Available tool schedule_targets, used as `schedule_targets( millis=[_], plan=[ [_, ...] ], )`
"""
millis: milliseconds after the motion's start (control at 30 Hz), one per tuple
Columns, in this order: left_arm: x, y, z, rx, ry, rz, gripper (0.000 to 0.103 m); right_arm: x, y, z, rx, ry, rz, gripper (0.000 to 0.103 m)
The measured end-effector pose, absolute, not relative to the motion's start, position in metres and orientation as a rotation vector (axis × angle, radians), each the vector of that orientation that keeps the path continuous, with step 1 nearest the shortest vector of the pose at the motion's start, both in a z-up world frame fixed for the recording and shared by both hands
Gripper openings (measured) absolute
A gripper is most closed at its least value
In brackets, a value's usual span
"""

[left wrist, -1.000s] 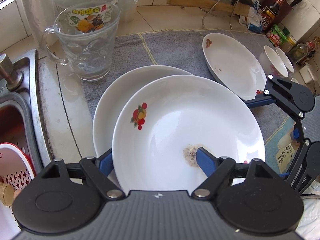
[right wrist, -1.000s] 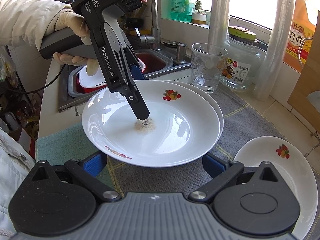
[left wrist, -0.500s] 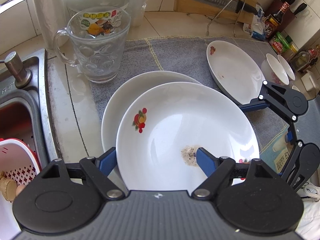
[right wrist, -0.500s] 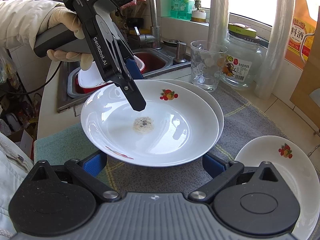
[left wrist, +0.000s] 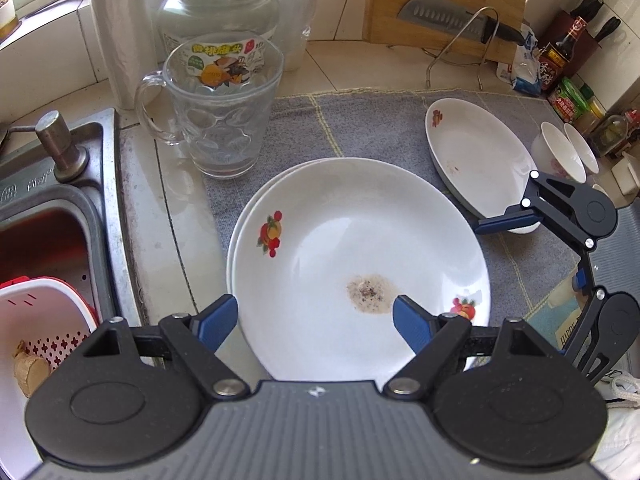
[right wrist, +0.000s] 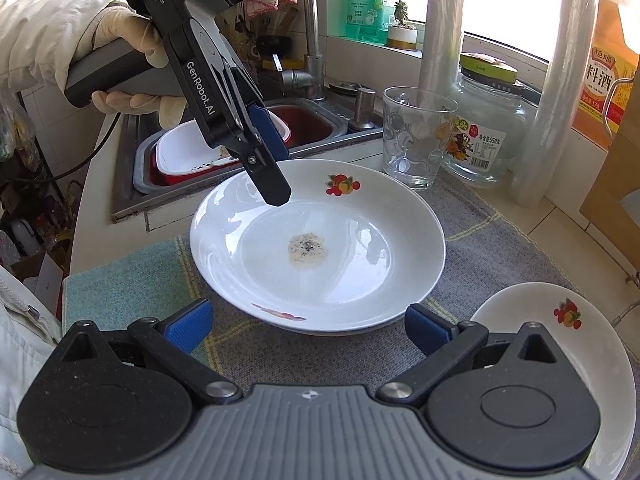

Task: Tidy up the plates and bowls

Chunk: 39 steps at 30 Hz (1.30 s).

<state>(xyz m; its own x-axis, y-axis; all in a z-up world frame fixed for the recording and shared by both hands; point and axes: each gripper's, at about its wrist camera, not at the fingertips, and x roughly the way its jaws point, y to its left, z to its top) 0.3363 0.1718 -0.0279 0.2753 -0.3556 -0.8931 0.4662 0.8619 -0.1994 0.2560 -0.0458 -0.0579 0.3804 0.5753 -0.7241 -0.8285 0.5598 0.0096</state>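
Above the near rim of the top plate (left wrist: 360,248), the left tool (left wrist: 314,320) is hanging tilted downward with its jaws opening, part-wide, pads clear of the china and nothing gripped. Opposite it, the right tool (right wrist: 308,330) is hovering just short of that plate's edge, jaws wide and empty. Both stacked plates are sitting on the grey towel (left wrist: 360,128) on the table, a speckled stain (right wrist: 307,249) at the top plate's centre, a third plate (left wrist: 476,156) lying apart beside two small bowls (left wrist: 560,152).
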Motion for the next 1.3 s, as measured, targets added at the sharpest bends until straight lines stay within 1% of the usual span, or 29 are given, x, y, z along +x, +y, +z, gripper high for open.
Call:
schedule_targets(
  millis=[233,367,567,833,900,1133,1300],
  plan=[
    [0.323,0.161,-0.02,0.135,1.07,-0.54,0.085,0.252,-0.049,-0.052,-0.389,0.736,0.867,0.103],
    [0.308,0.153,-0.016,0.137,0.973,-0.526,0.087,0.249,-0.054,-0.051,-0.379,0.737,0.775,0.103],
    [0.277,0.135,-0.011,0.127,0.845,-0.529,0.091,0.238,-0.071,-0.049,-0.287,0.745,0.614,0.103],
    [0.246,0.109,-0.003,0.117,0.725,-0.565,0.092,0.223,-0.095,-0.042,-0.199,0.77,0.382,0.103],
    [0.24,0.103,-0.002,0.123,0.706,-0.59,0.095,0.219,-0.102,-0.038,-0.182,0.769,0.334,0.103],
    [0.219,0.081,-0.002,0.188,0.658,-0.68,0.096,0.205,-0.122,-0.025,-0.166,0.771,0.234,0.103],
    [0.21,0.063,-0.001,0.162,0.653,-0.671,0.096,0.205,-0.141,-0.015,-0.177,0.743,0.236,0.103]
  ],
)
